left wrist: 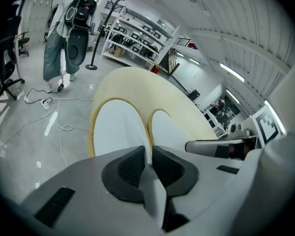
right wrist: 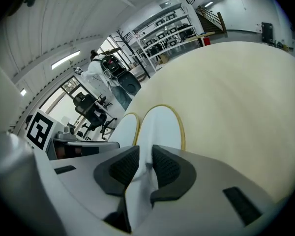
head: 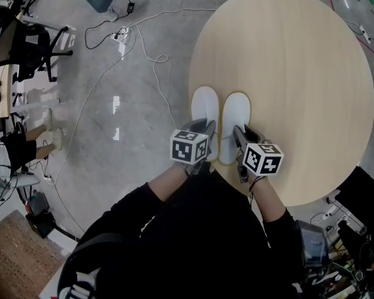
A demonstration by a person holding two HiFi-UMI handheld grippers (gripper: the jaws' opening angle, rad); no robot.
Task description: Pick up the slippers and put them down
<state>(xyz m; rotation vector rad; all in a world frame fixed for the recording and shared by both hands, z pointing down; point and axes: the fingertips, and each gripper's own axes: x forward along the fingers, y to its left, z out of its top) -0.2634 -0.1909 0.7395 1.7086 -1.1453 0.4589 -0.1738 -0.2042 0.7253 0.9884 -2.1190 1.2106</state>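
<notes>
Two white slippers with thin yellow soles lie side by side, toes pointing away from me, near the front edge of the round wooden table [head: 299,55]. My left gripper [head: 205,129] is shut on the heel fabric of the left slipper [head: 204,111]; in the left gripper view the white cloth runs up between the dark pads [left wrist: 130,168]. My right gripper [head: 244,134] is shut on the heel of the right slipper [head: 235,118], whose white fabric is pinched between its pads [right wrist: 123,168]. Both slippers [left wrist: 115,127] [right wrist: 162,124] rest flat on the tabletop.
The table edge lies just under my hands, with polished grey floor to the left. White cables [head: 143,48] trail over the floor, and an office chair [head: 31,42] stands at the far left. A person [left wrist: 59,38] stands by shelving [left wrist: 137,38] in the background.
</notes>
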